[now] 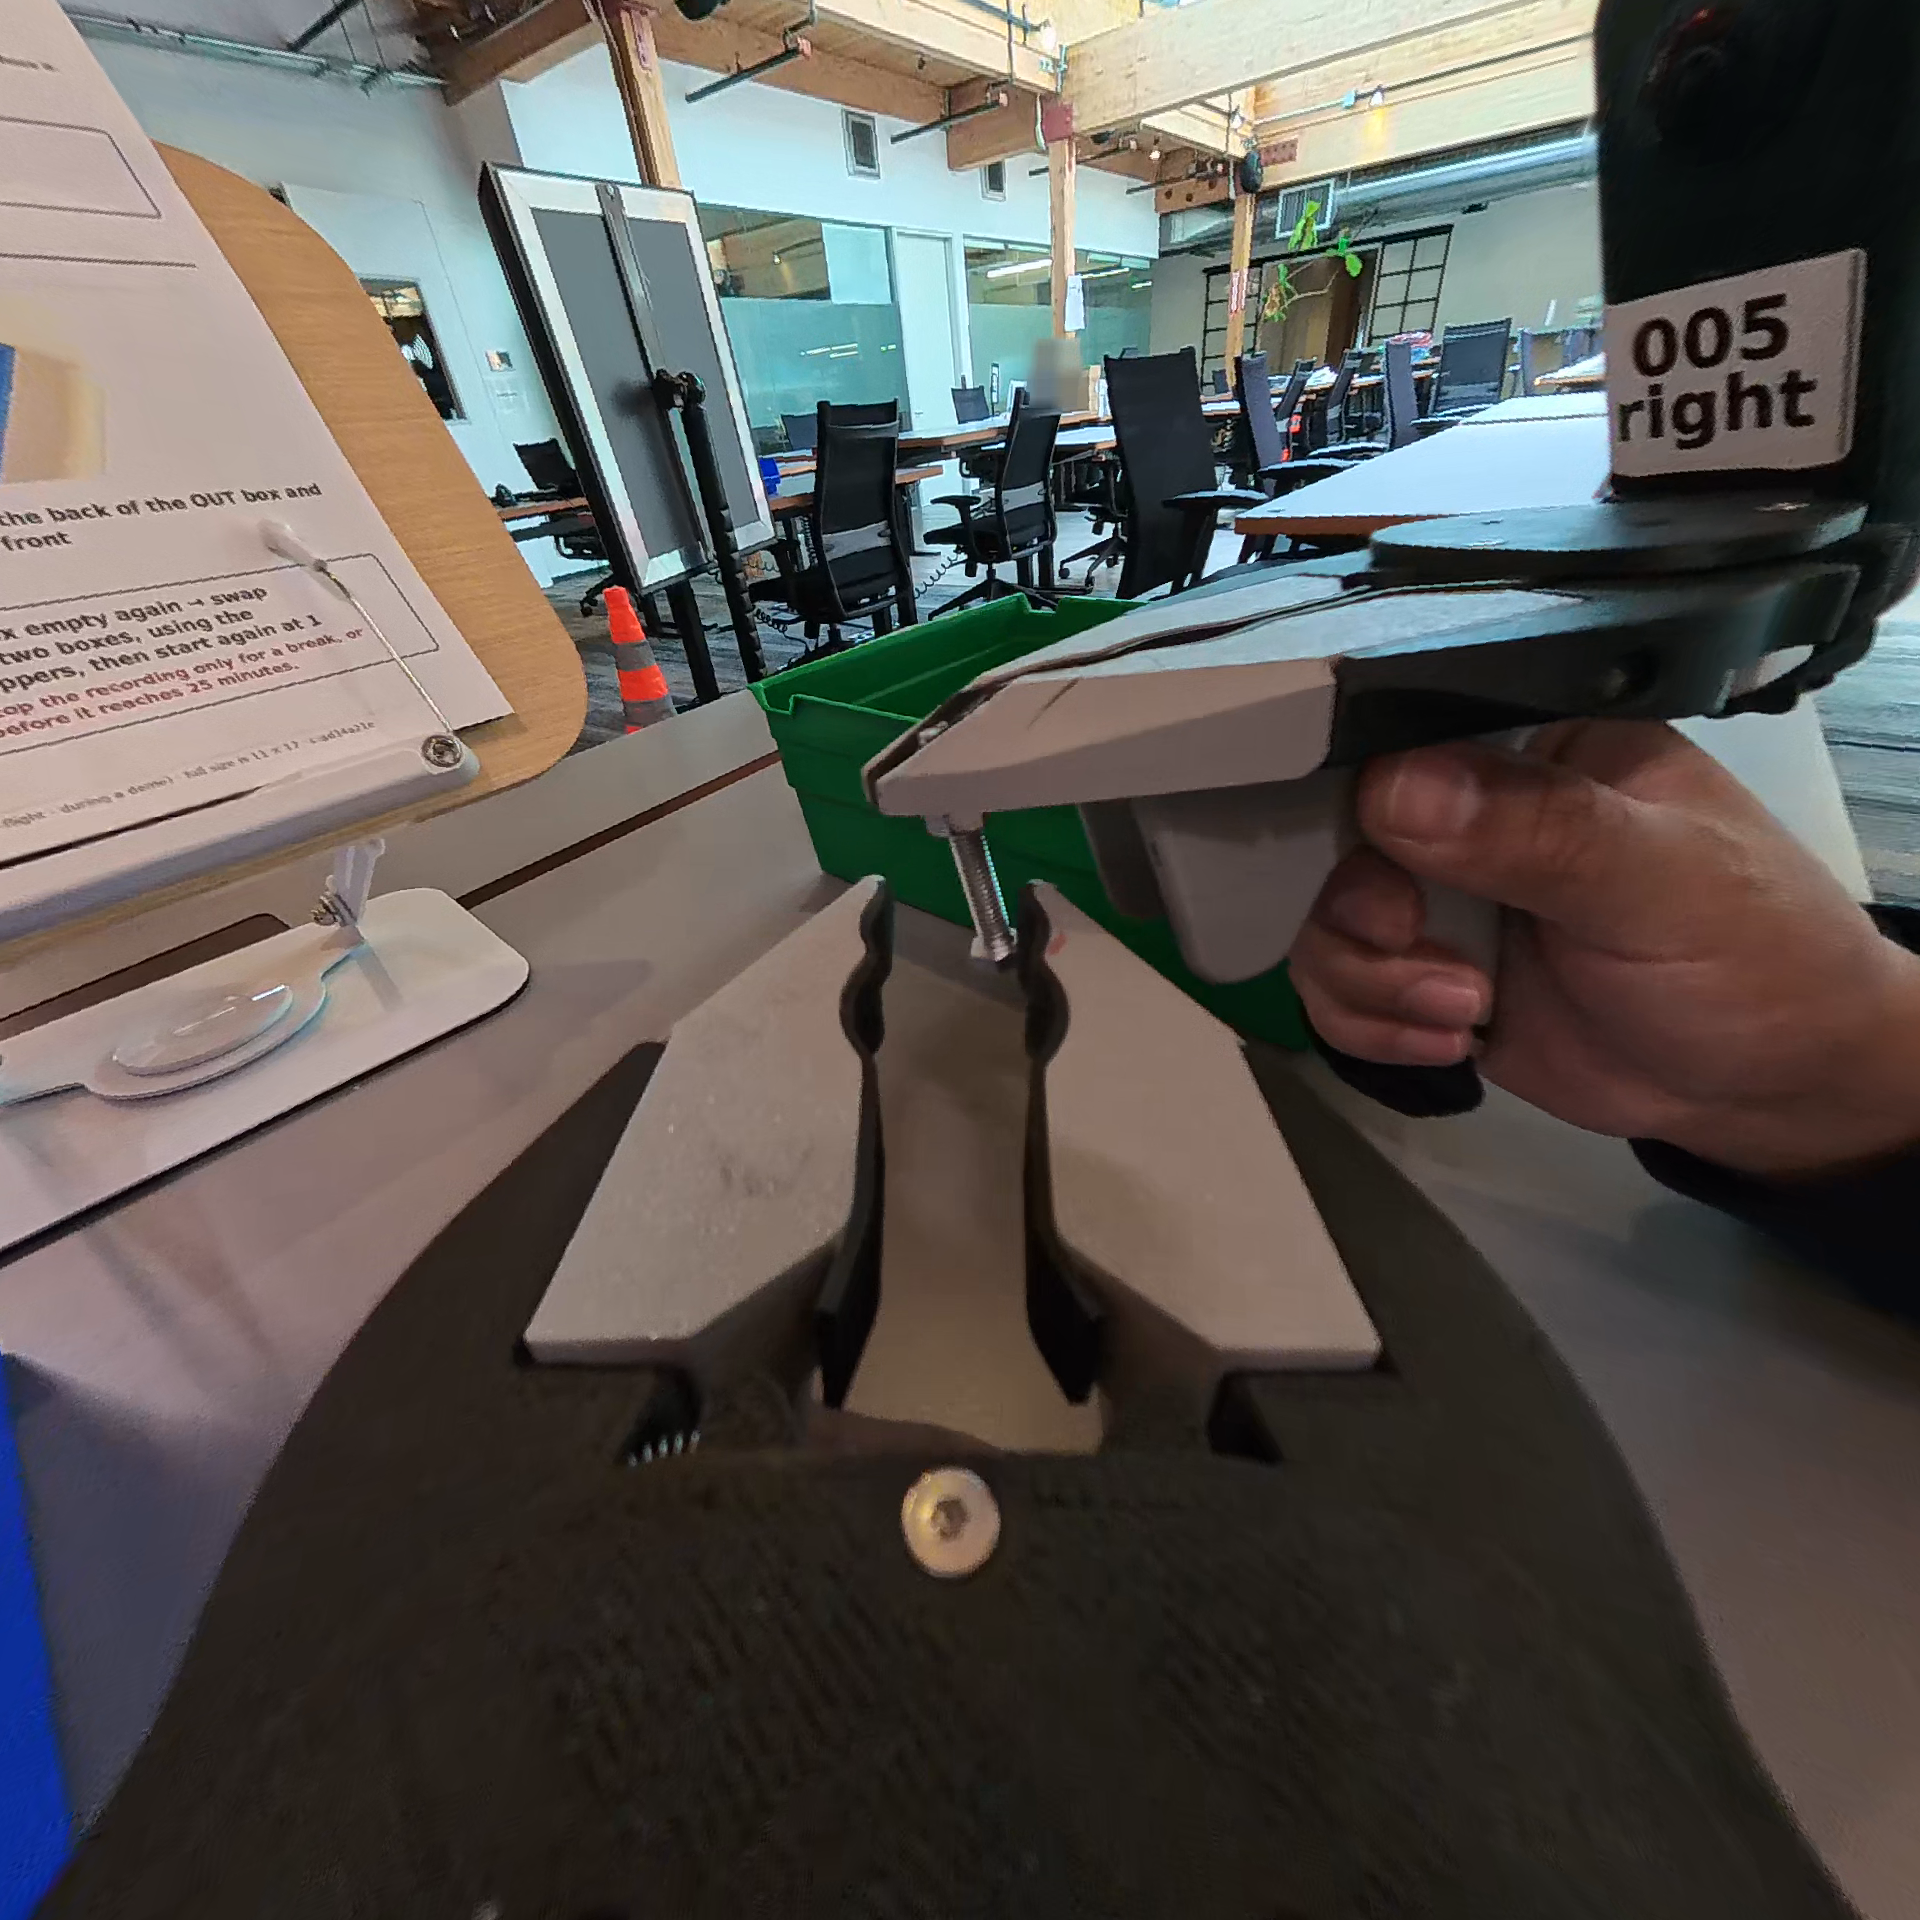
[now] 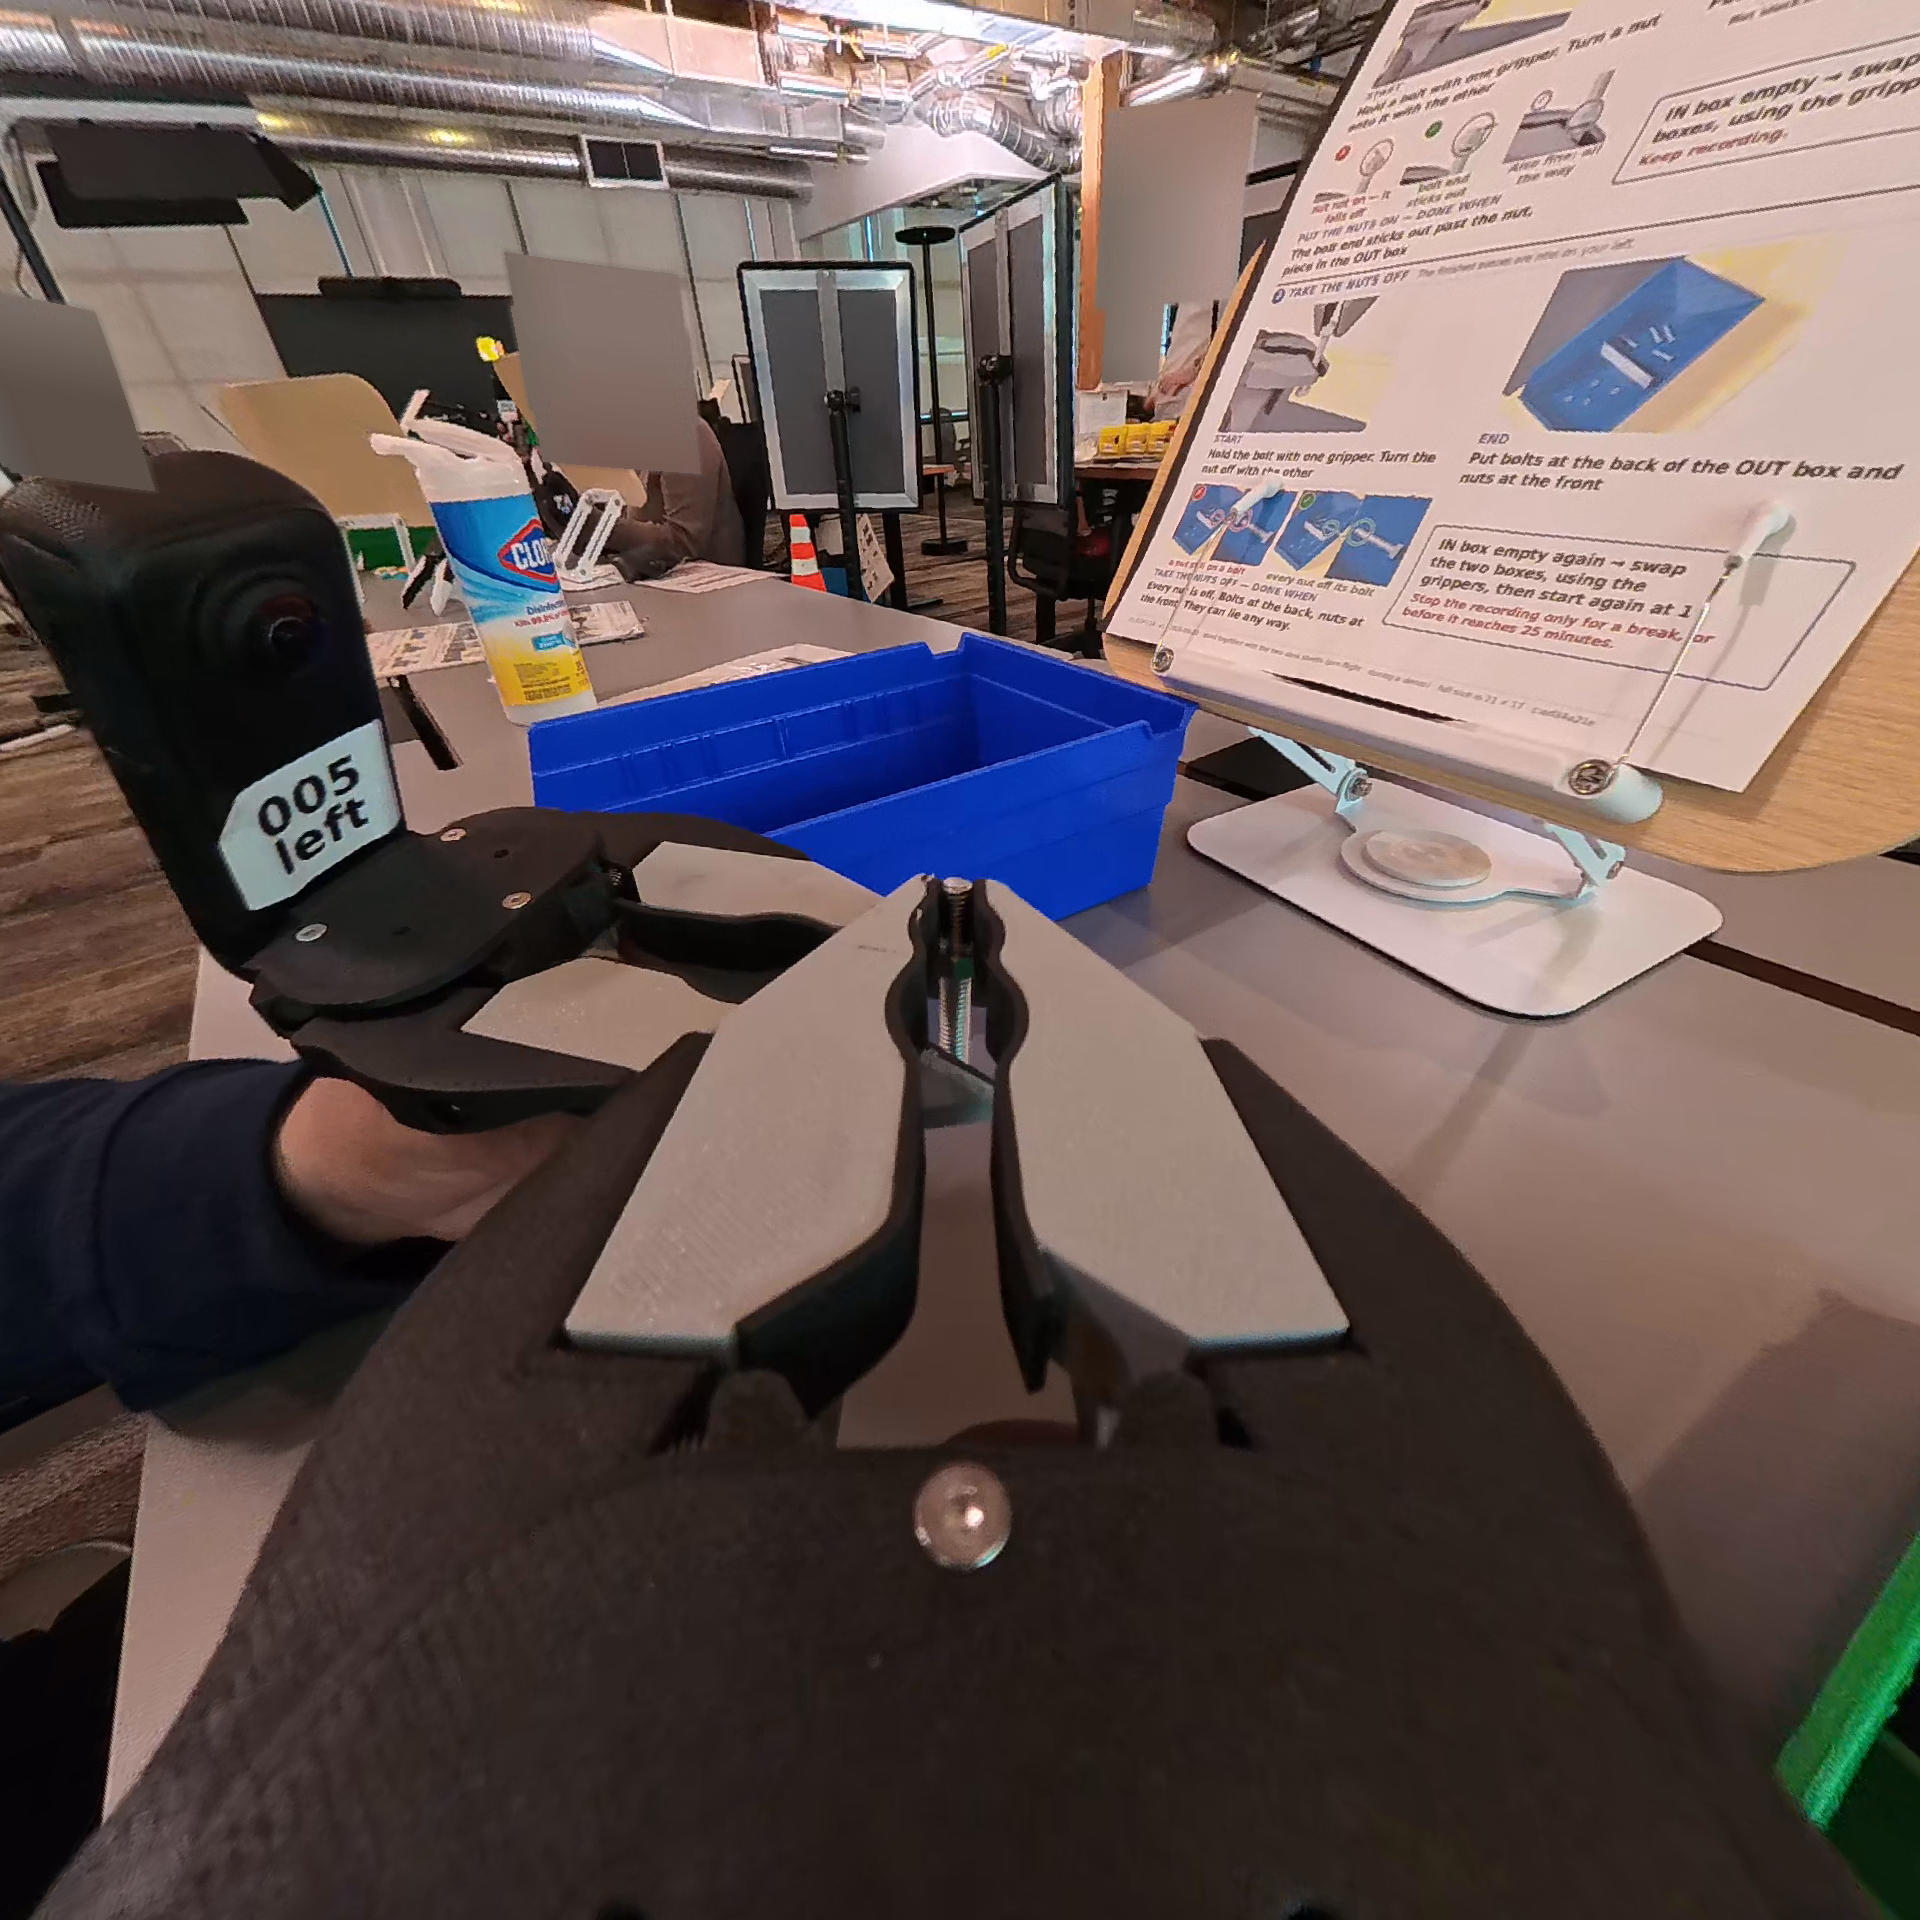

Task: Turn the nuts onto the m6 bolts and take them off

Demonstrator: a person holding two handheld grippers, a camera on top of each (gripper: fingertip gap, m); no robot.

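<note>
My right gripper (image 2: 956, 899) is shut on a silver threaded bolt (image 2: 956, 977) that lies along its closed fingers. In the left wrist view the right gripper (image 1: 902, 777) comes in from the right at mid-height, held by a hand (image 1: 1579, 935). The bolt (image 1: 975, 891) hangs down from its tip, slightly tilted. My left gripper (image 1: 961, 920) is open, and the bolt's lower end sits between its fingertips, close to the right finger (image 1: 1049, 935). I cannot tell whether a nut is on the bolt's end. The left gripper's black body (image 2: 447, 925) shows under the right one.
A green bin (image 1: 831, 727) stands just behind the bolt on the grey table (image 1: 644, 894). A blue divided bin (image 2: 862, 758) stands ahead in the right wrist view. A sheet on a wooden stand (image 2: 1558, 468) stands beside it. A wipes canister (image 2: 509, 592) stands farther back.
</note>
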